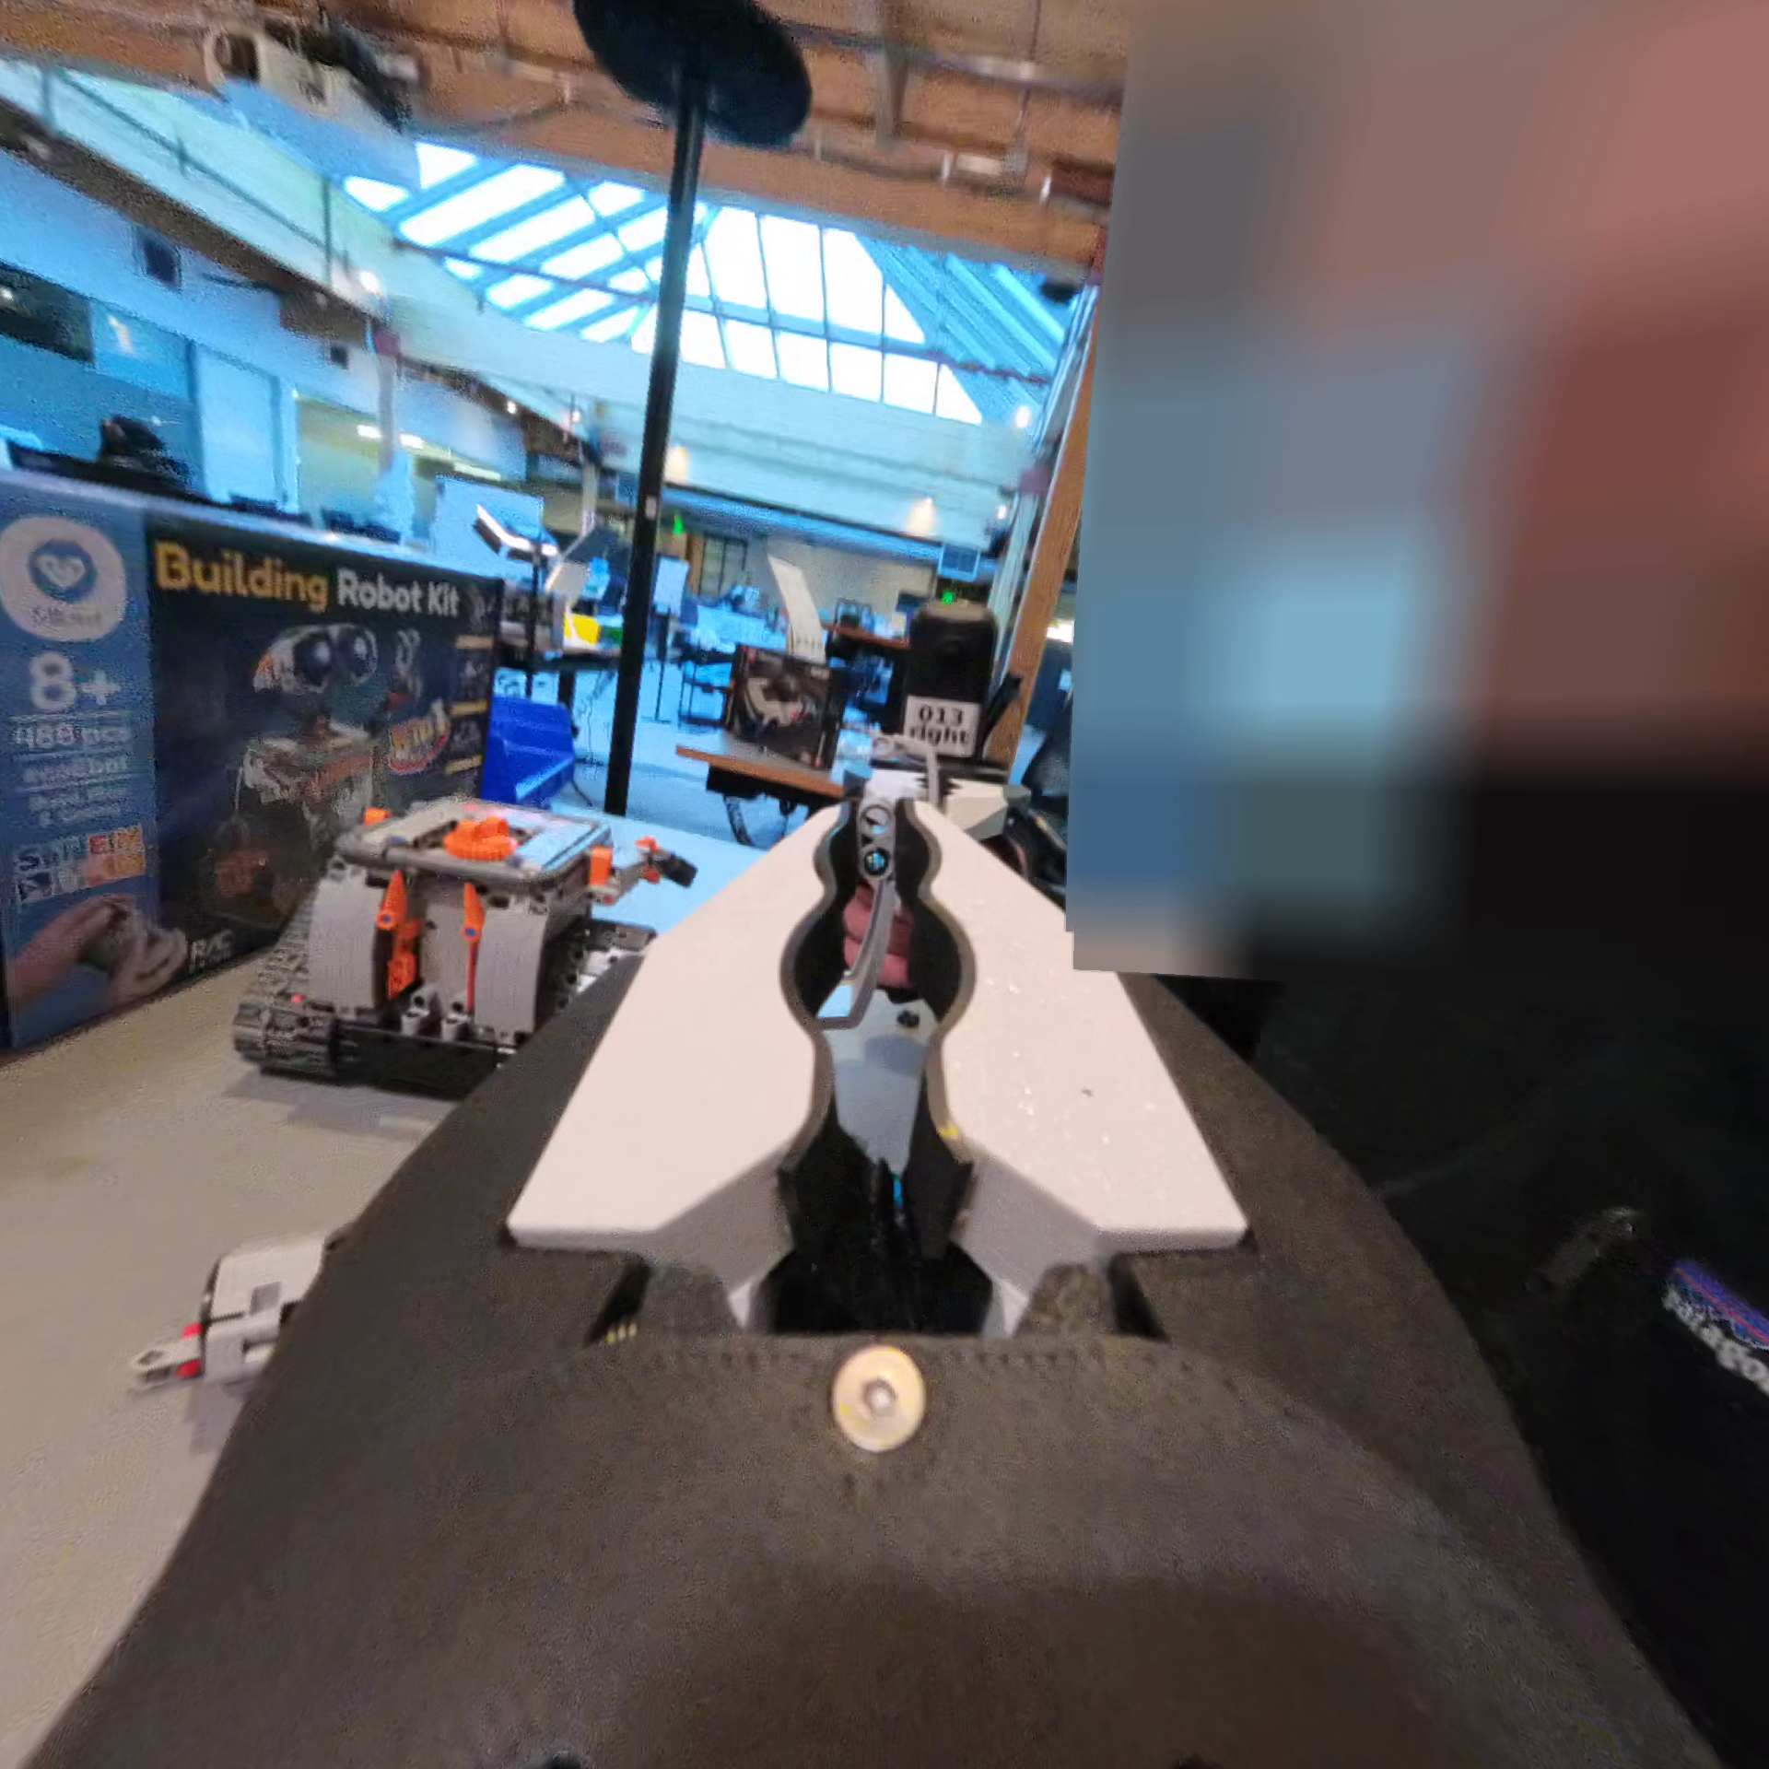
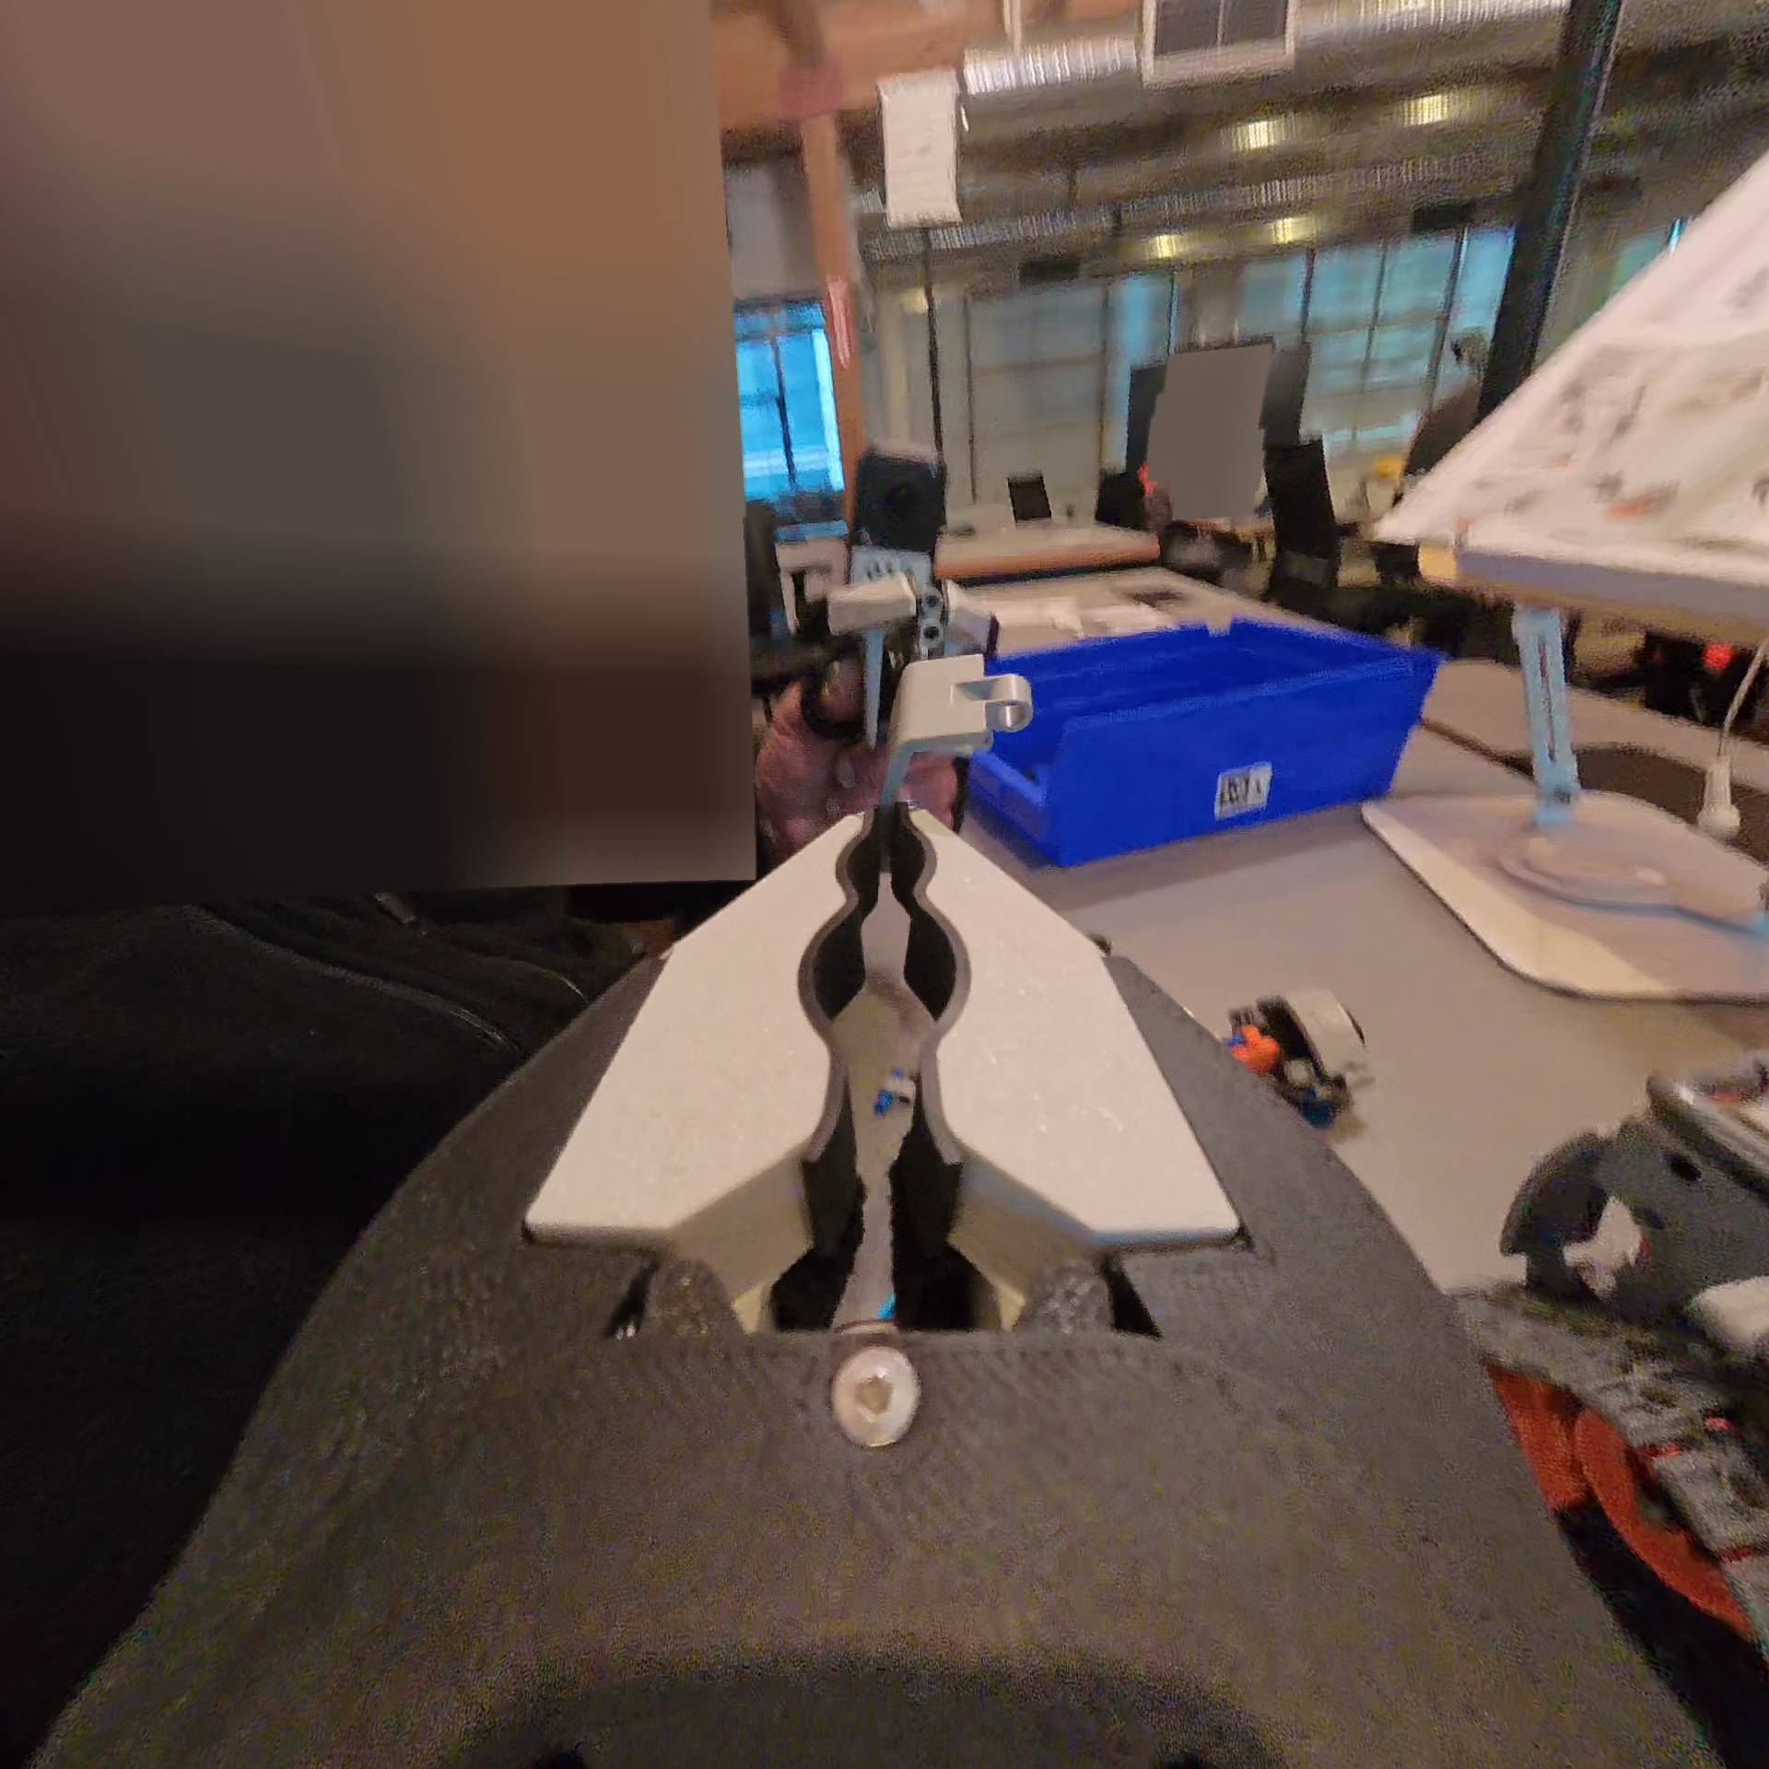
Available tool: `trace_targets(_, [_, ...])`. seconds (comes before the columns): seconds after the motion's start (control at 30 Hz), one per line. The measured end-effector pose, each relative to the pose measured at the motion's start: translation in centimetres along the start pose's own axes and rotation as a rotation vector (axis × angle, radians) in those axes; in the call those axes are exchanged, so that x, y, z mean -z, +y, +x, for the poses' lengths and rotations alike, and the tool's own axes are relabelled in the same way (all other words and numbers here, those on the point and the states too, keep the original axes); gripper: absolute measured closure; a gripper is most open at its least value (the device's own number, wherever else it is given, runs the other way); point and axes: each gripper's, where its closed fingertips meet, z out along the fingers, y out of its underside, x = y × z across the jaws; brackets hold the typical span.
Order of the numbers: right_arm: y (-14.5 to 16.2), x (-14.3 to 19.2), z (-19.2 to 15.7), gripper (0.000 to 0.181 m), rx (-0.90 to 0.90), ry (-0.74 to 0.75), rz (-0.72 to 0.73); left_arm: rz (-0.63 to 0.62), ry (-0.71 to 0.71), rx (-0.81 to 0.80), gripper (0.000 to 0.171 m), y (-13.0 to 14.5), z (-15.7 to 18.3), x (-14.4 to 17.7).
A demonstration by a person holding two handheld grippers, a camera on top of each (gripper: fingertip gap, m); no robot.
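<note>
My left gripper (image 1: 879,812) is shut on a thin grey beam with holes (image 1: 876,919), held up in the air. My right gripper (image 2: 895,814) is shut on the stem of a light grey angled brick piece (image 2: 957,718), also raised. The two grippers face each other closely. The right gripper (image 1: 962,790) shows just beyond the left one's tips. The left gripper (image 2: 895,536) shows beyond the right one's piece, with grey and black parts (image 2: 876,603) at its tips. A hand (image 2: 804,766) is behind it.
A tracked grey and orange robot model (image 1: 450,929) stands on the grey table (image 1: 115,1197) in front of its box (image 1: 239,737). A small grey part (image 1: 230,1311) lies nearer. A blue bin (image 2: 1197,727), a booklet stand (image 2: 1579,862) and a small wheel assembly (image 2: 1302,1053) are to the right. Between my left fingertips and the small wheel assembly (image 2: 1302,1053) there is roughly 20 cm.
</note>
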Motion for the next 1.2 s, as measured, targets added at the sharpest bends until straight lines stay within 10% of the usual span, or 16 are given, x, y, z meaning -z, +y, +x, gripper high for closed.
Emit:
trace_targets(0.23, [1.9, -0.3, 2.3, 0.181, -0.265, -0.048, -0.017, -0.670, -0.113, -0.155, 0.166, 11.0, -2.0, -0.3])
trace_targets(0.57, [4.4, -1.5, 2.5, 0.181, -0.372, -0.075, -0.112, -1.035, -0.210, -0.115, 0.135, 16.5, -3.9, 3.4])
trace_targets(0.77, [7.2, -2.4, 2.0, 0.181, -0.131, 0.007, -0.323, -0.732, -0.129, -0.129, 0.121, 11.6, -1.7, -0.7])
trace_targets(1.2, [5.8, -3.5, 0.9, 0.175, 0.012, 0.057, -0.319, -0.399, 0.040, 0.156, 0.171, 8.9, 0.2, -4.1])
